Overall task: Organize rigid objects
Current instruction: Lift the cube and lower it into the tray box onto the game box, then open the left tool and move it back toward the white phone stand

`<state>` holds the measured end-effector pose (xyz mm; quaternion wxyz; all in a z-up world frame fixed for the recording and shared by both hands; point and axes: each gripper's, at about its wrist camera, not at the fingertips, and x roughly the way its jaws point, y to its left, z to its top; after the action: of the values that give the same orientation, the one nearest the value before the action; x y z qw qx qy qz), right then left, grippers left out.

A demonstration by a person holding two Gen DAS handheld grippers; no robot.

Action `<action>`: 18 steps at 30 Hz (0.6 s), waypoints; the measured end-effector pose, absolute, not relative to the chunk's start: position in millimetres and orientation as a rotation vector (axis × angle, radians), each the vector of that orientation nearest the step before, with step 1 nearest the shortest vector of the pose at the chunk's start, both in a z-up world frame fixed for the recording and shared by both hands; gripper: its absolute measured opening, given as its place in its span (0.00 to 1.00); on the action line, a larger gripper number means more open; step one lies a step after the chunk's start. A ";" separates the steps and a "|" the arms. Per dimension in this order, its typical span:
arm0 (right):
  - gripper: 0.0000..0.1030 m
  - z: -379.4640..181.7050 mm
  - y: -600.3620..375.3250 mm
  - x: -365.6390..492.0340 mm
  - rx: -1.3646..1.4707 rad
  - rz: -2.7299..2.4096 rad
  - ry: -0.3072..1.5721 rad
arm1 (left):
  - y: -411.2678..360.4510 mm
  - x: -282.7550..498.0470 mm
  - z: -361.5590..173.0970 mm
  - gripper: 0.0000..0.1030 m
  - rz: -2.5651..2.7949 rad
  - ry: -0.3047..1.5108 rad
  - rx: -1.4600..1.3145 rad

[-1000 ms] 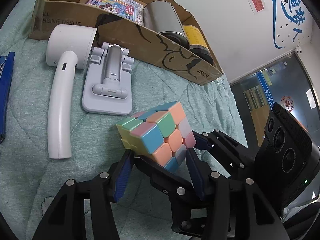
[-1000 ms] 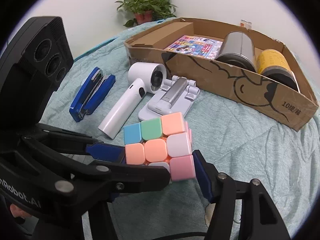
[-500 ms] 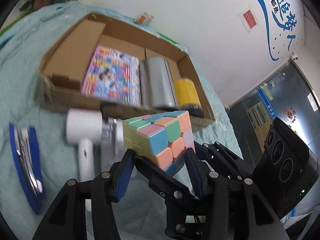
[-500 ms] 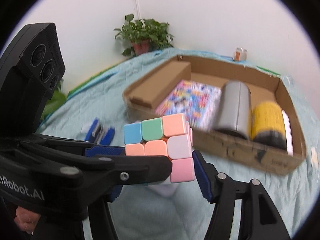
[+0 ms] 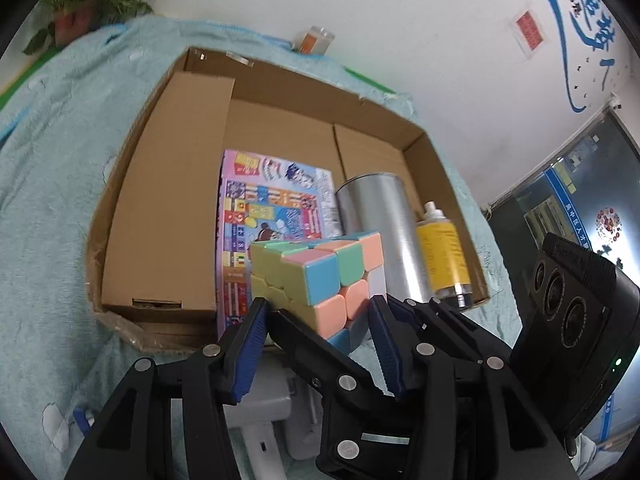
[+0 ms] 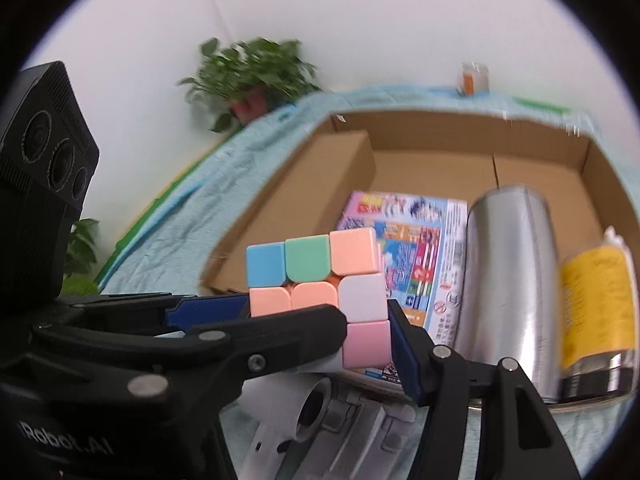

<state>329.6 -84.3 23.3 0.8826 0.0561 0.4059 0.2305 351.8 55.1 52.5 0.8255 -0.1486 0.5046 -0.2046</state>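
Pastel cube (image 5: 320, 276) up off the cloth, over near edge of cardboard box (image 5: 160, 216), clamped by both tools at once. Left gripper (image 5: 316, 344): blue pads tight on cube's lower sides. Right gripper (image 6: 320, 320): pads pinching same cube from l. and r. Inside box: colourful booklet (image 5: 276, 204) flat on floor, silver can (image 5: 380, 232) lying beside it, yellow spray can (image 5: 442, 252) next, at r. wall. Below cube, outside box: white handheld device (image 6: 288, 404) and grey stand (image 6: 356, 424) on teal cloth (image 5: 48, 208). Potted plant (image 6: 256, 76) by wall, blurred.
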 end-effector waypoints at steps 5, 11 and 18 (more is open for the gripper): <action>0.61 4.1 -78.2 351.6 0.164 0.469 0.967 | 68.0 371.4 27.5 0.46 -0.437 1.109 -0.357; 0.64 8.2 -79.7 344.8 0.190 0.592 0.981 | 86.3 377.8 25.4 0.42 -0.429 1.095 -0.366; 0.64 9.1 -68.8 336.5 0.139 0.614 0.984 | 87.1 369.0 32.8 0.40 -0.411 1.091 -0.323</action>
<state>336.5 -68.8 9.1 0.8341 0.0655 0.4647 0.2900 369.0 87.1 32.8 0.8225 -0.1516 0.5130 -0.1932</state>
